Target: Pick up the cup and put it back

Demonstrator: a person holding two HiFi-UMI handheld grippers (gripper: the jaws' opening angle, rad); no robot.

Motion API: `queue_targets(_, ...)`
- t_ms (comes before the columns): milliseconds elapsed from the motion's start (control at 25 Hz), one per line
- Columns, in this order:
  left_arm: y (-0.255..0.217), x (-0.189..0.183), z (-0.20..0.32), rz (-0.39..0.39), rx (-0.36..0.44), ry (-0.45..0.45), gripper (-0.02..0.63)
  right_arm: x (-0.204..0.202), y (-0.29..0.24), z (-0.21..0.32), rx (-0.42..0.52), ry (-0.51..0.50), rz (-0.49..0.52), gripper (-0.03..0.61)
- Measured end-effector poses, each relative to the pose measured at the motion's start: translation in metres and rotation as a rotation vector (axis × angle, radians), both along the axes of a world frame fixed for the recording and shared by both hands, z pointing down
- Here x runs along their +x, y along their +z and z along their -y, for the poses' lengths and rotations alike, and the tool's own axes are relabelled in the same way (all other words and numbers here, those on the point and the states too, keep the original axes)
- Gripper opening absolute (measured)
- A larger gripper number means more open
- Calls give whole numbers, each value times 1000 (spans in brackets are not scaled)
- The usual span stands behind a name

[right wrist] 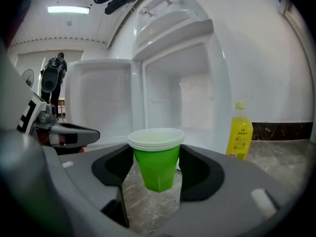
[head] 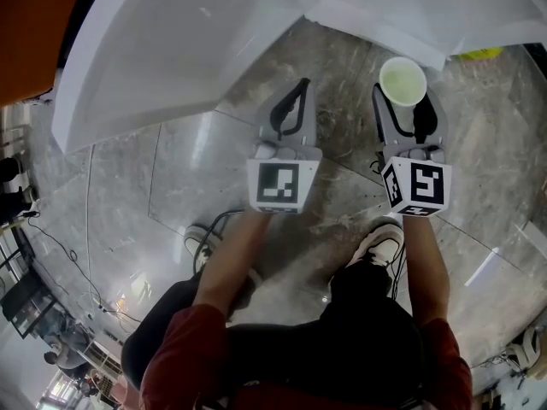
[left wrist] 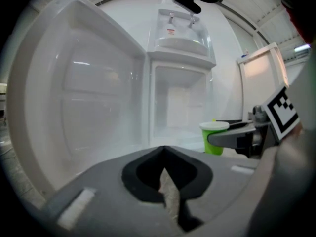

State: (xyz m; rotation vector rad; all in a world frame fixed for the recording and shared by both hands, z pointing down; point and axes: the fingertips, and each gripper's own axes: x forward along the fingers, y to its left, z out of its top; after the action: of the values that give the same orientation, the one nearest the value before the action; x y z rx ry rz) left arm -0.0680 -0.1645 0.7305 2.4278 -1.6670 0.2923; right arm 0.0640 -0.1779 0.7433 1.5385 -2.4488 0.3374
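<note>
Right gripper (right wrist: 157, 154) clamps white-rimmed green plastic cup (right wrist: 157, 168), upright, clear of grey marble floor (right wrist: 148, 209), facing open white fridge (right wrist: 173, 83). Left gripper (left wrist: 164, 151) clenched, empty, alongside.

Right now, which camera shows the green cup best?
The right gripper view: the green white-rimmed cup is centred in the right claw. Head view shows only its top; left gripper view, a small side glimpse.

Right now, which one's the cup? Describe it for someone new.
Find the open white fridge; in front of it, the right gripper holds the cup off the floor. It's green with a white rim, unlike the yellow bottle standing beside the fridge.
</note>
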Motion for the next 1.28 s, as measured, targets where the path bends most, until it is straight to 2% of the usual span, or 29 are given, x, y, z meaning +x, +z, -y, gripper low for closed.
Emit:
queue_targets(200, 1, 1, -9, -9, 19, -6, 1, 1, 12, -26, -53, 8, 13, 290)
queue_targets(520, 10, 5, -25, -11, -5, -4, 2, 0, 29, -63, -82, 25, 15, 290)
queue_targets(880, 6, 12, -26, -1, 31, 15, 2, 2, 32, -64, -86, 32, 15, 290)
queue_targets(1280, 9, 13, -27, 7, 33, 23, 2, -1, 34, -64, -78, 14, 6, 290)
